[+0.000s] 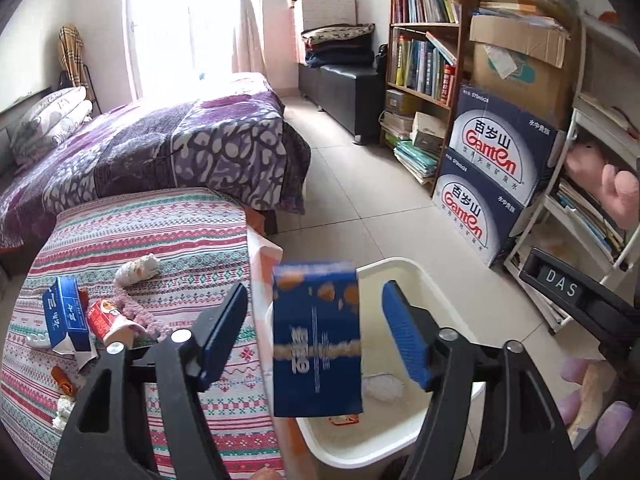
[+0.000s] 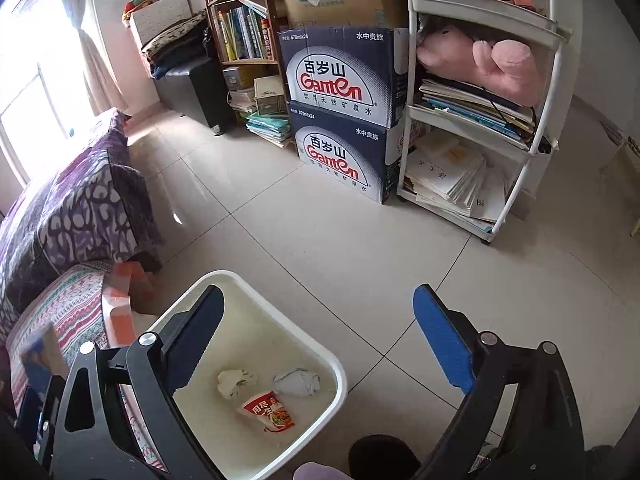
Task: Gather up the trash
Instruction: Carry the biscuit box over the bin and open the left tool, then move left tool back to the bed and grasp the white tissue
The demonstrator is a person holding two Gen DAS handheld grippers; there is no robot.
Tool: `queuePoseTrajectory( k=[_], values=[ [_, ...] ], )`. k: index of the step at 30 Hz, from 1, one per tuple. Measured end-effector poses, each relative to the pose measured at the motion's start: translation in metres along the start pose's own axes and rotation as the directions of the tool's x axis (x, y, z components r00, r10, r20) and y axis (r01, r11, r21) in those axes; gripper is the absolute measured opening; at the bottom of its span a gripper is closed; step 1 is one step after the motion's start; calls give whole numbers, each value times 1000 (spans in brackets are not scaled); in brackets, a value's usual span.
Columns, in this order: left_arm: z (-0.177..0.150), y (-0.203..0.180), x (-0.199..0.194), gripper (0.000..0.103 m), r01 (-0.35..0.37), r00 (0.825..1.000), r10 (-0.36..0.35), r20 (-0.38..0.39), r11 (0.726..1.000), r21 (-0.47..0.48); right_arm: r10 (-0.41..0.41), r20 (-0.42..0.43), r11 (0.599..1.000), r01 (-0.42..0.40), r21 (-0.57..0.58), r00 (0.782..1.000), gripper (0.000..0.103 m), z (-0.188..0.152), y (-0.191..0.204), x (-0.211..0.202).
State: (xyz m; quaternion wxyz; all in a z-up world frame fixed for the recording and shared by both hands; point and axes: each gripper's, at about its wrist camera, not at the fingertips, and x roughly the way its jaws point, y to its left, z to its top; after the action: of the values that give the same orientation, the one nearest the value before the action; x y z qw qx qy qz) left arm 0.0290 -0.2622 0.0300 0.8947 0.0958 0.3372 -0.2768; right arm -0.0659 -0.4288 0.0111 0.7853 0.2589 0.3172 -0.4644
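My left gripper (image 1: 316,332) is open over the near edge of a white bin (image 1: 440,280). A dark blue carton (image 1: 318,340) hangs blurred between its fingers, touching neither pad. More trash lies on the striped table cloth (image 1: 160,216): a blue box (image 1: 66,314), a red cup (image 1: 110,320), a crumpled tissue (image 1: 138,268) and an orange wrapper (image 1: 64,380). My right gripper (image 2: 320,340) is open and empty above the bin (image 2: 340,364), which holds a red packet (image 2: 268,412), a white tissue (image 2: 236,382) and a grey wad (image 2: 296,382).
A bed with a purple blanket (image 1: 160,148) stands behind the table. Two Ganten water cartons (image 2: 344,108), a bookshelf (image 1: 424,40) and a white rack of books (image 2: 480,120) line the right wall. Tiled floor (image 2: 320,232) lies between them and the bin.
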Motion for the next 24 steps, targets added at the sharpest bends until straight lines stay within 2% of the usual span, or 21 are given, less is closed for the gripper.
queuePoseTrajectory(
  k=[3, 6, 16, 24],
  values=[
    [1, 1, -2, 79, 39, 999, -39, 8, 999, -15, -6, -5, 1000, 7, 10, 1000, 93, 1, -4, 2],
    [1, 4, -3, 80, 38, 999, -38, 9, 999, -18, 2, -12, 1000, -1, 9, 1000, 93, 0, -2, 1],
    [-4, 32, -4, 81, -60, 998, 60, -9, 997, -38, 27, 4, 998, -26, -64, 1000, 96, -9, 25, -8],
    [-13, 64, -6, 86, -167, 986, 166, -21, 984, -61, 37, 18, 990, -34, -137, 999, 96, -21, 54, -18]
  ],
)
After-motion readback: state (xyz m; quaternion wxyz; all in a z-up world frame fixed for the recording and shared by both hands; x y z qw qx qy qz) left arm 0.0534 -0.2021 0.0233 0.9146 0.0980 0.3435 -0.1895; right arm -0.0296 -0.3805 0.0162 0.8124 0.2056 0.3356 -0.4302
